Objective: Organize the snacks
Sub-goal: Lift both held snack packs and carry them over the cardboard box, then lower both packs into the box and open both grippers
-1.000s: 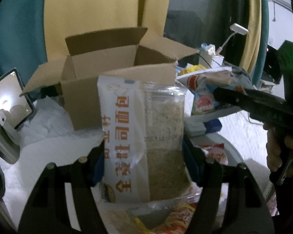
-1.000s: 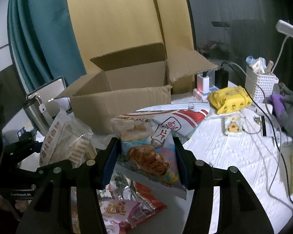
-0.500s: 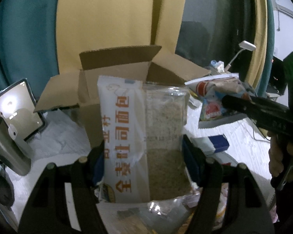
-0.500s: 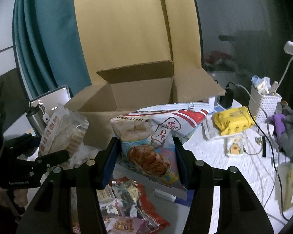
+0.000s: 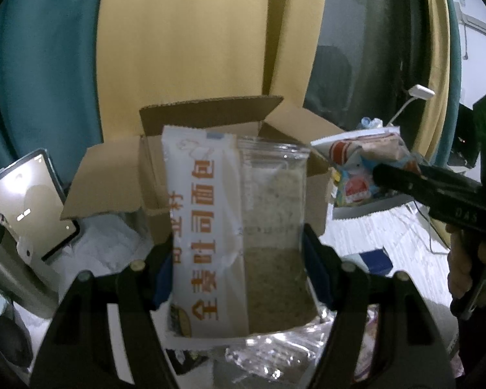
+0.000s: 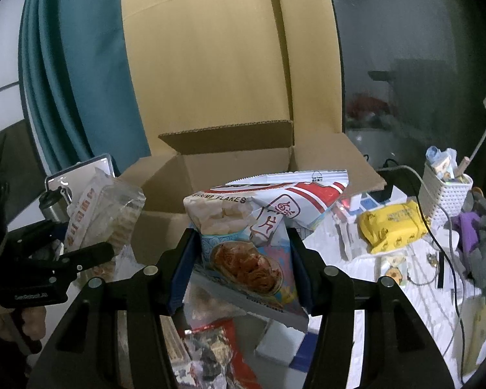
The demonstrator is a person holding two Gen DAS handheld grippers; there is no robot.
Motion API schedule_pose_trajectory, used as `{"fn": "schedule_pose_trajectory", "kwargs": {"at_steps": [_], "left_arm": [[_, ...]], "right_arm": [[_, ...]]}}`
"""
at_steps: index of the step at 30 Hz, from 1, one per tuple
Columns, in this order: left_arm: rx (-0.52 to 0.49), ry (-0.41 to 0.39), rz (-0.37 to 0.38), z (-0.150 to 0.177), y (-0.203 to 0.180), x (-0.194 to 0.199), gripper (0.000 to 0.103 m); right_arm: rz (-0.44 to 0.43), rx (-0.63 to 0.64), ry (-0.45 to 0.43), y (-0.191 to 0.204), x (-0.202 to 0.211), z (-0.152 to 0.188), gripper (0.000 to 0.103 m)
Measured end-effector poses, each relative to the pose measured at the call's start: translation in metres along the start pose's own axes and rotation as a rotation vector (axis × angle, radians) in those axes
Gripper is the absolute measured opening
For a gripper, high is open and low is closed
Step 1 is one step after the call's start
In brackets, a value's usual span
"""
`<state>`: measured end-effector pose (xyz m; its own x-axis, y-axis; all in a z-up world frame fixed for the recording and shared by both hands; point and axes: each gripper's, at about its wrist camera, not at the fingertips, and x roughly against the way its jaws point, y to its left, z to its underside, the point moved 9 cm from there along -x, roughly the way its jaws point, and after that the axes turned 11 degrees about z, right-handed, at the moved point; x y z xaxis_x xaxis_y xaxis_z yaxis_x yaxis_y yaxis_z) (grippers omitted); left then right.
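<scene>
— So, starting at the left: what is the left gripper (image 5: 238, 259) carrying?

— A bread packet (image 5: 233, 236), upright, with both fingers clamped on its lower sides. One half is white with orange Chinese characters running down it; the other half is clear and shows brown bread. I can't read the small print.

— And behind it?

— The open cardboard box (image 5: 191, 162), flaps spread, in front of yellow and teal curtains. A tablet (image 5: 26, 201) leans at the far left beside a steel flask (image 5: 13, 272).

— Further right?

— The right gripper (image 6: 239, 259) is closed on a snack bag (image 6: 252, 233) printed "SHRIMP FLAKES", with a red-and-white top and a red Chinese seal mark. The bag sits just in front of the box's near wall, above more snack packets (image 6: 210, 350) on the table.

— Does each camera catch the other tool?

— Yes. The left view shows the right tool's black body, lettered "DAS", with the shrimp bag (image 5: 366, 168) at its tip. The right view shows the left tool, with faint lettering I can't make out, and the bread packet (image 6: 103, 214) seen from its side.

— Anything only the right view has?

— A yellow wipes pack (image 6: 392, 227), a white basket (image 6: 444, 194), cables and a purple cloth on the white tablecloth (image 6: 414, 295).
</scene>
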<state>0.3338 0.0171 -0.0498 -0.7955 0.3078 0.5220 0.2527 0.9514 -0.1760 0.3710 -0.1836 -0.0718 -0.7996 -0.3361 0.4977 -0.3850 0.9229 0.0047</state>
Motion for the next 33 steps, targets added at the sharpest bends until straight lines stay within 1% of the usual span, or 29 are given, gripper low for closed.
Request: {"fn": "schedule_pose_trajectory", "kwargs": {"at_steps": [12,21,28,33], "left_arm": [[0.005,-0.021,-0.006,-0.024,0.022,-0.019,0.069],[0.003,-0.027,-0.009,-0.048,0.042,-0.040,0.069],[0.077,-0.017,0.003,-0.060,0.069,-0.068,0.069],[0.114,-0.004,0.012,-0.064,0.084,-0.088,0.069]], "right_arm": [[-0.002,0.030,-0.010,0.011,-0.028,-0.021,0.057],[0.019,0.017,-0.028,0.000,-0.051,-0.042,0.057],[0.020,0.007,-0.016,-0.005,-0.076,-0.053,0.058],[0.000,0.001,0.013,-0.002,-0.102,-0.061,0.058]]}}
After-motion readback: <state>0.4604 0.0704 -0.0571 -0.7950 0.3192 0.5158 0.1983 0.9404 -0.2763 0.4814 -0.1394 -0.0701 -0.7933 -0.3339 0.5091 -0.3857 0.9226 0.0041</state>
